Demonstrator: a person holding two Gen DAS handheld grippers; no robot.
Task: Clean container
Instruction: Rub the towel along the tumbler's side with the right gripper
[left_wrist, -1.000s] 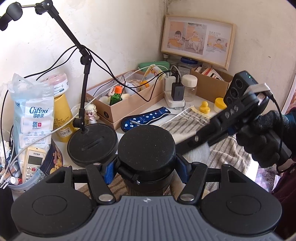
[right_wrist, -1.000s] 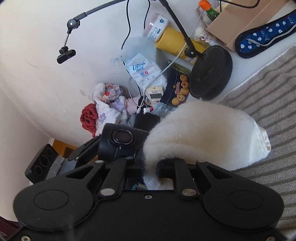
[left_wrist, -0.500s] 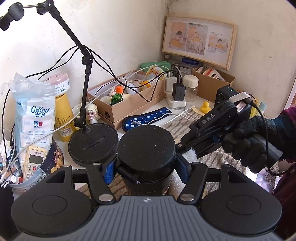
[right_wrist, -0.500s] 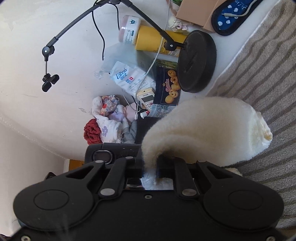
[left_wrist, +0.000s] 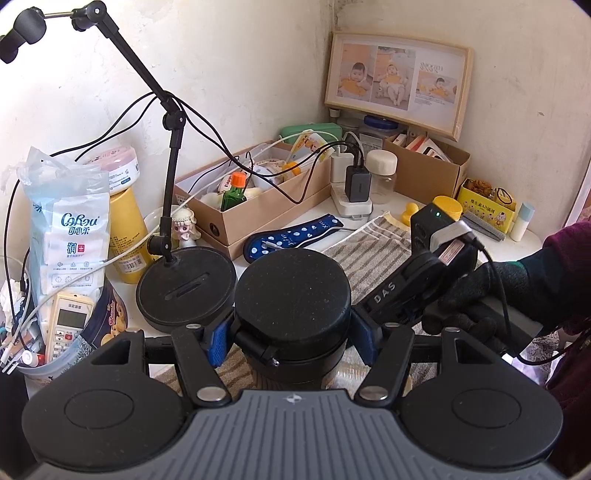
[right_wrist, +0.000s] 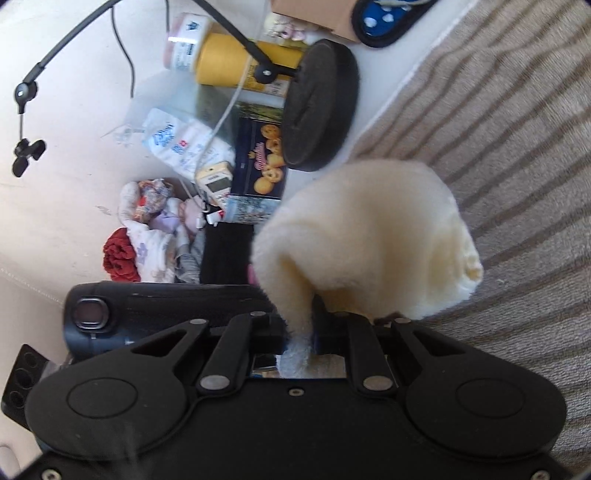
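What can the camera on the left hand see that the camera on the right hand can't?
Only the left wrist view shows the black container that the left gripper is clamped on, the baby photo frame on the wall, and the cardboard box.

Only the right wrist view shows the fluffy cream cloth pinched in the right gripper, and a pile of clothes.

Both show the round black stand base, the yellow can, the cookie tin and the striped towel.
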